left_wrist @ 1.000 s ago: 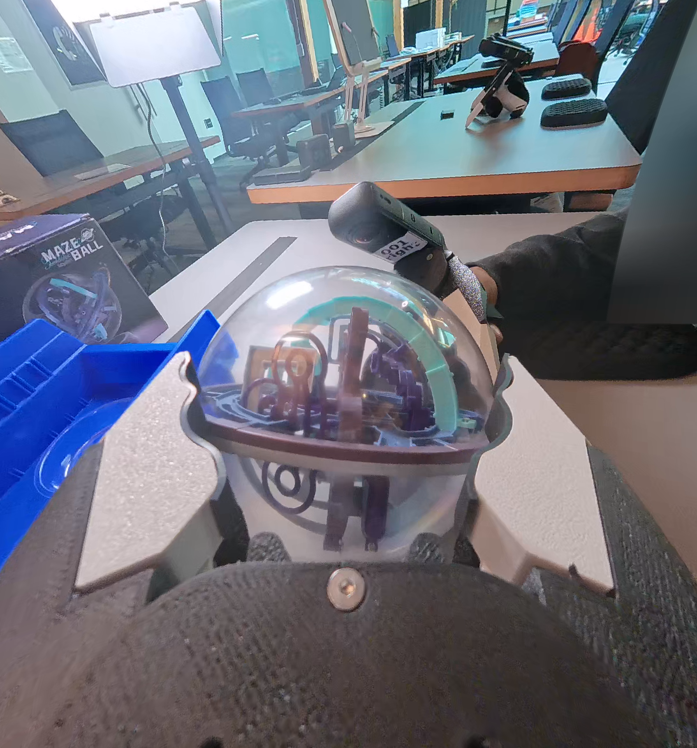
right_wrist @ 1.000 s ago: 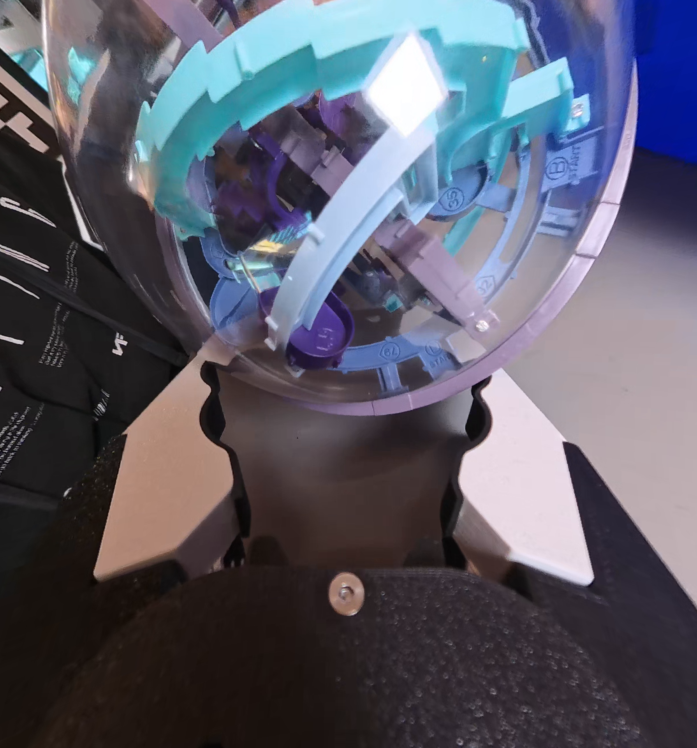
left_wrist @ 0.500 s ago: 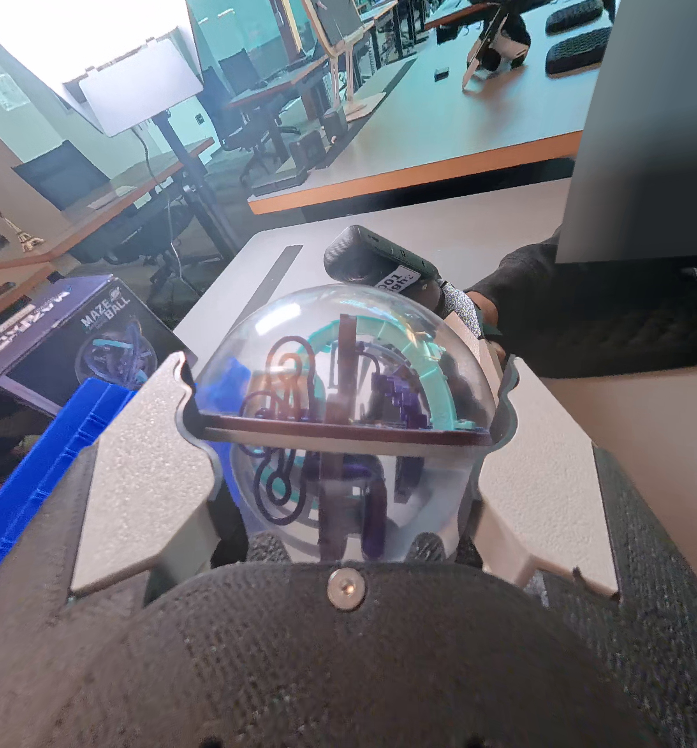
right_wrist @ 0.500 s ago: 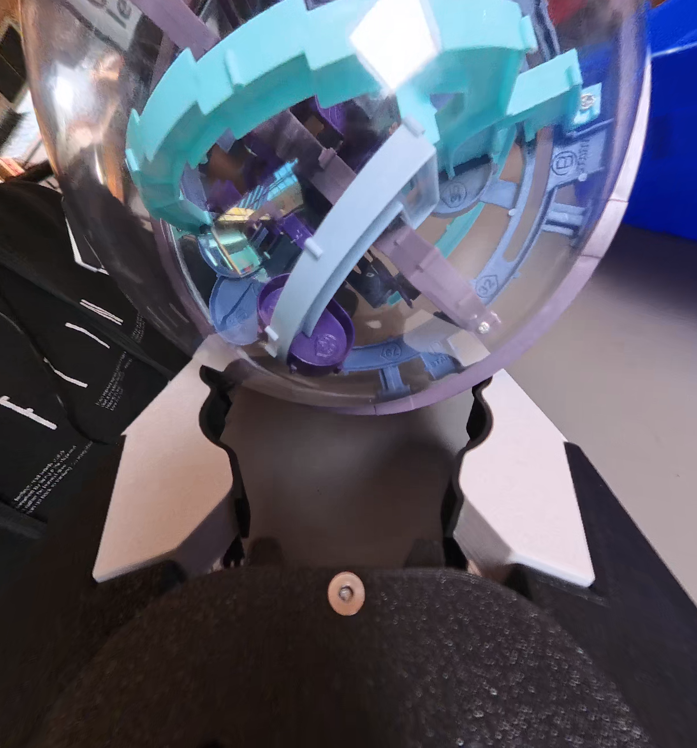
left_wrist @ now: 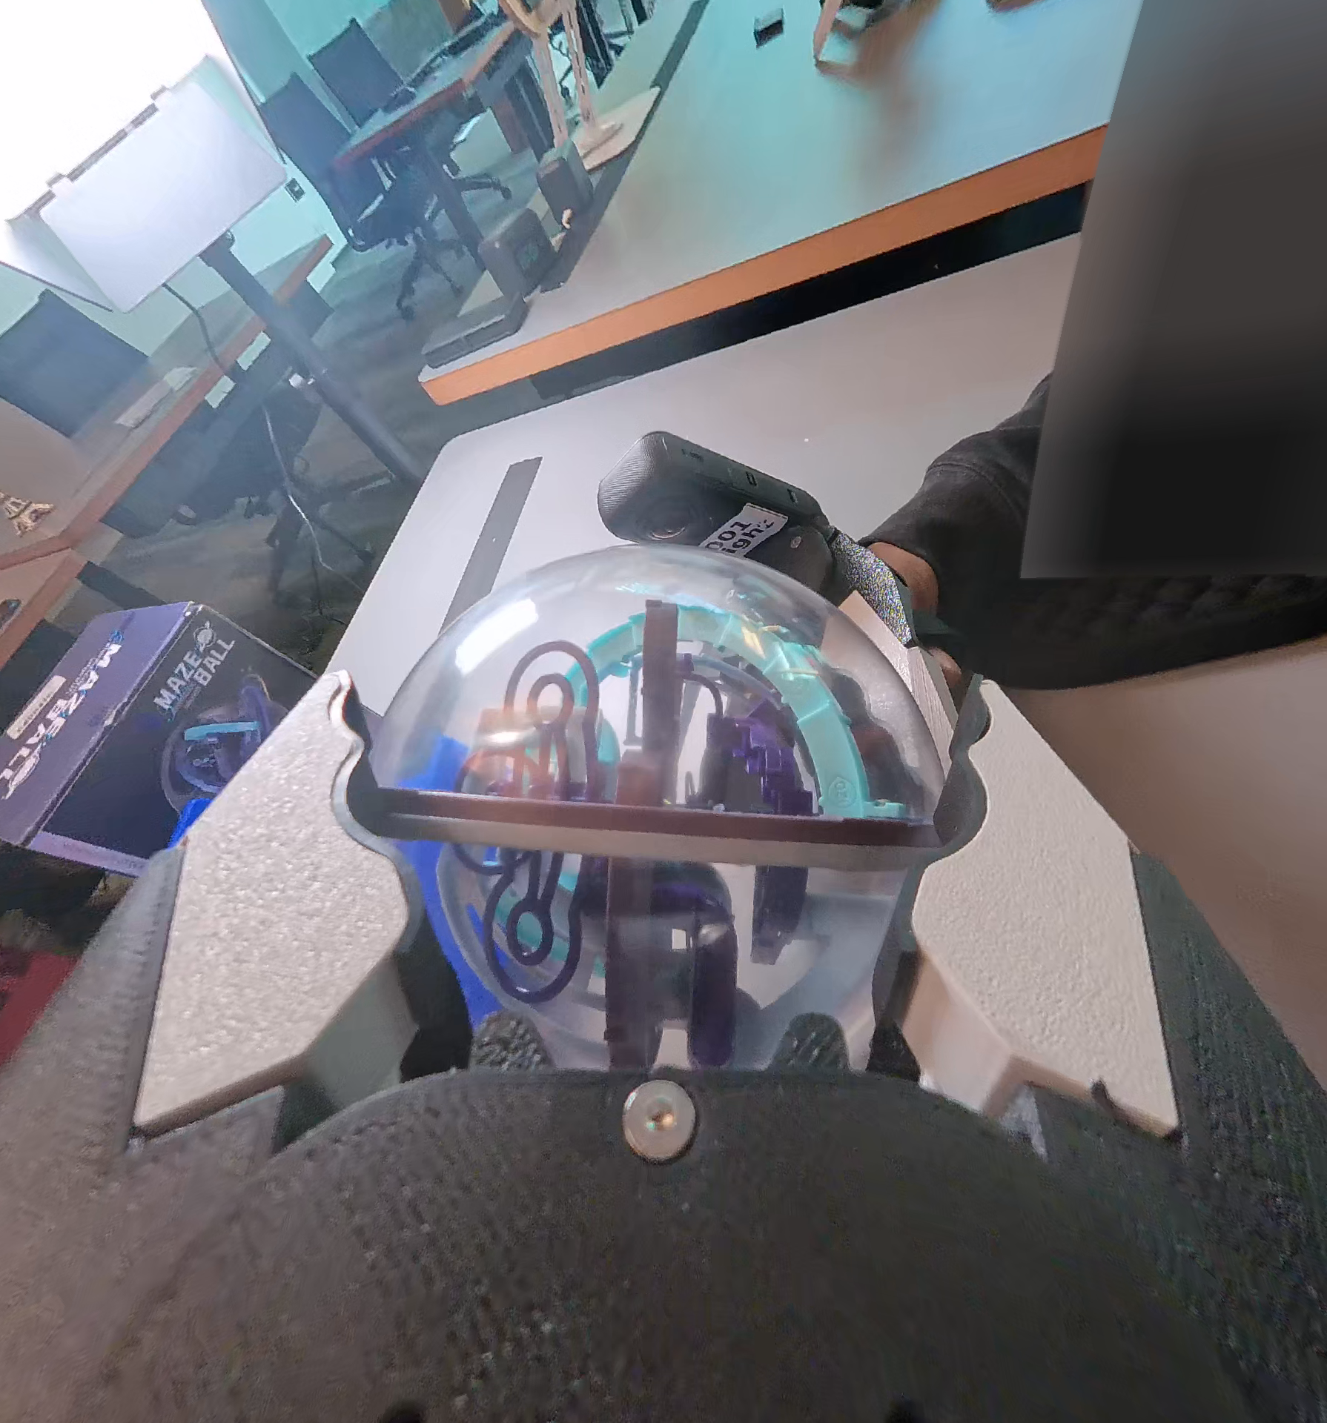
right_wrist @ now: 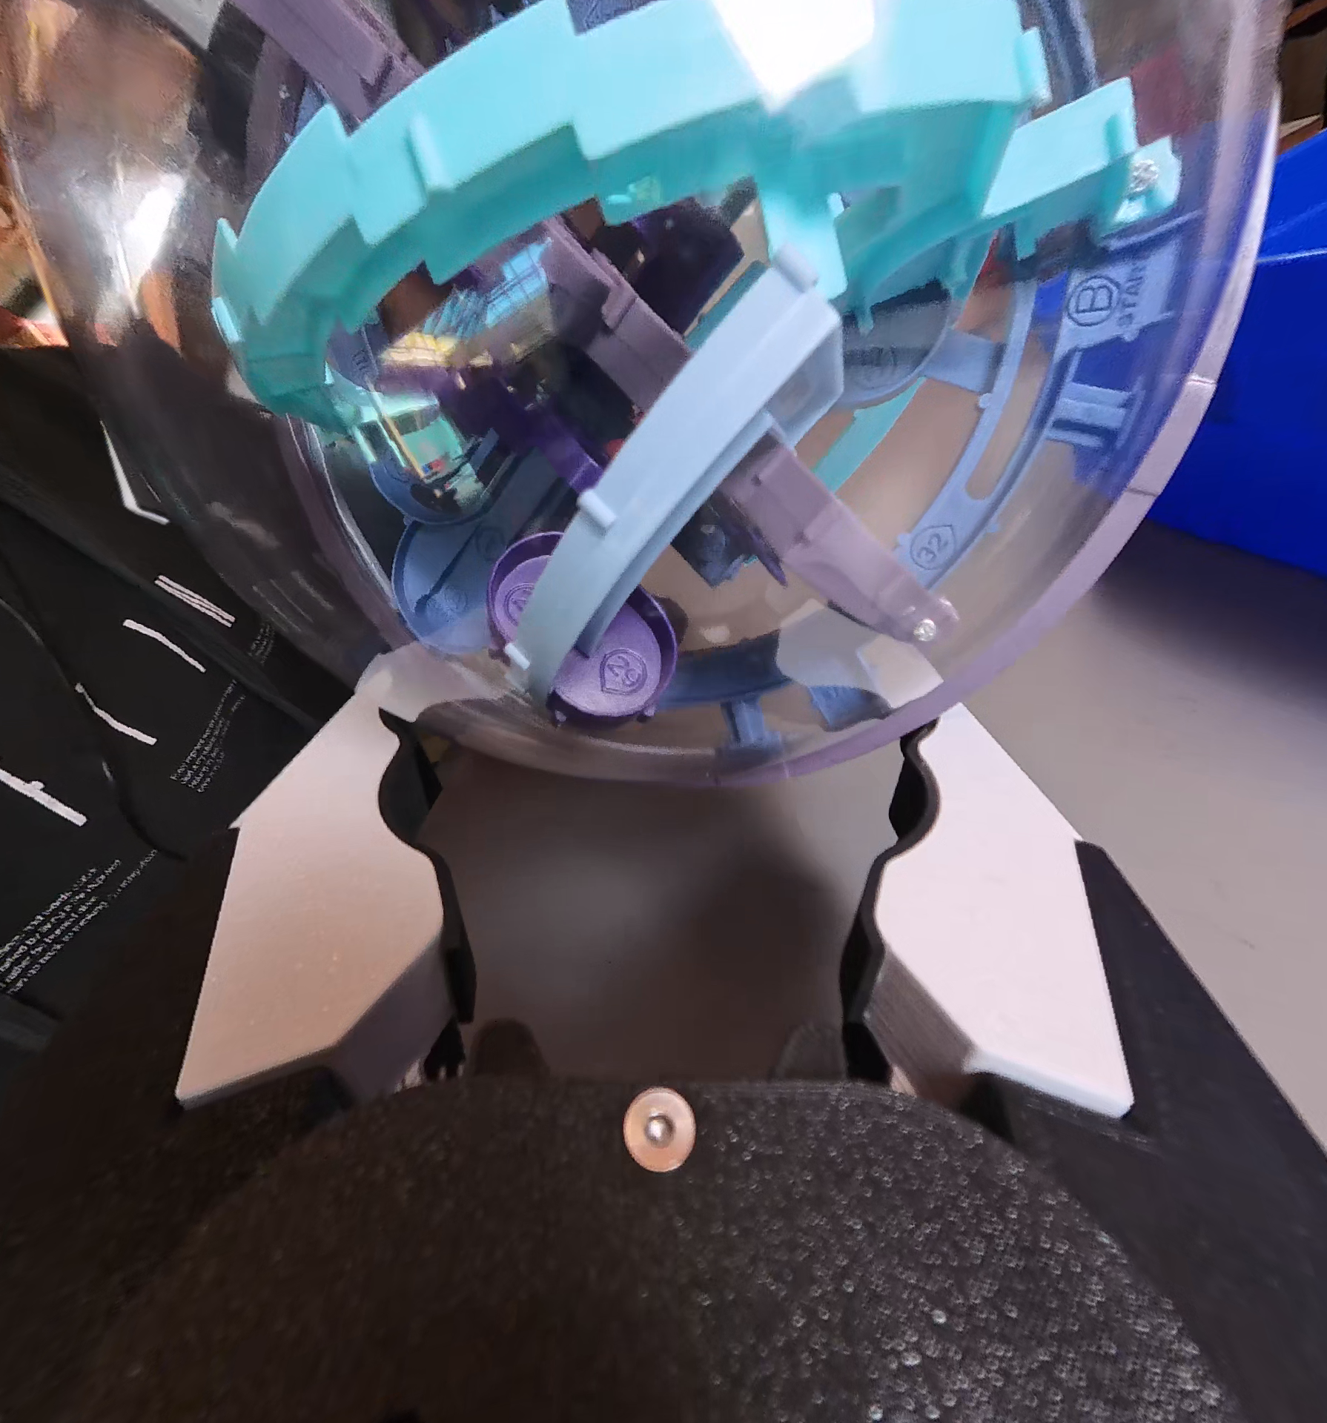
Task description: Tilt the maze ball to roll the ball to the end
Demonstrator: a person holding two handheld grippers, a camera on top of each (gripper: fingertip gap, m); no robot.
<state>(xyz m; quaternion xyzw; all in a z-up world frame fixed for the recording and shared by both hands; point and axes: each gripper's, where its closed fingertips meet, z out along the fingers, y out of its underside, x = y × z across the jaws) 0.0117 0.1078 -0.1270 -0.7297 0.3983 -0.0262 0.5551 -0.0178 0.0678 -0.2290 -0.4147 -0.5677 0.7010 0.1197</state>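
Here, maze ball [left_wrist: 656, 739] clamped between the two pale fingers [left_wrist: 275, 870] of the left gripper [left_wrist: 656, 778], dark equator band level and wedged into the notches of both pads, clear dome bulging above them and lower half sunk between. Inside the sphere, teal arc, purple steps and dark looping tracks; the small rolling ball itself not to be made out. Held up over a grey table [left_wrist: 837, 369], tilted view, with a printed box [left_wrist: 106, 731] off to the lower left.

On the far side, right gripper [right_wrist: 649, 739] meeting the same sphere [right_wrist: 645, 385]: both fingertips [right_wrist: 321, 770] set against the lower curve, jaws spread wide, only the tips touching the shell. Seen from the left wrist, that gripper's camera [left_wrist: 691, 508] and a dark sleeve [left_wrist: 976, 493] just behind the dome. Blue bin [right_wrist: 1276, 346] at right, black printed cloth [right_wrist: 67, 731] at left.
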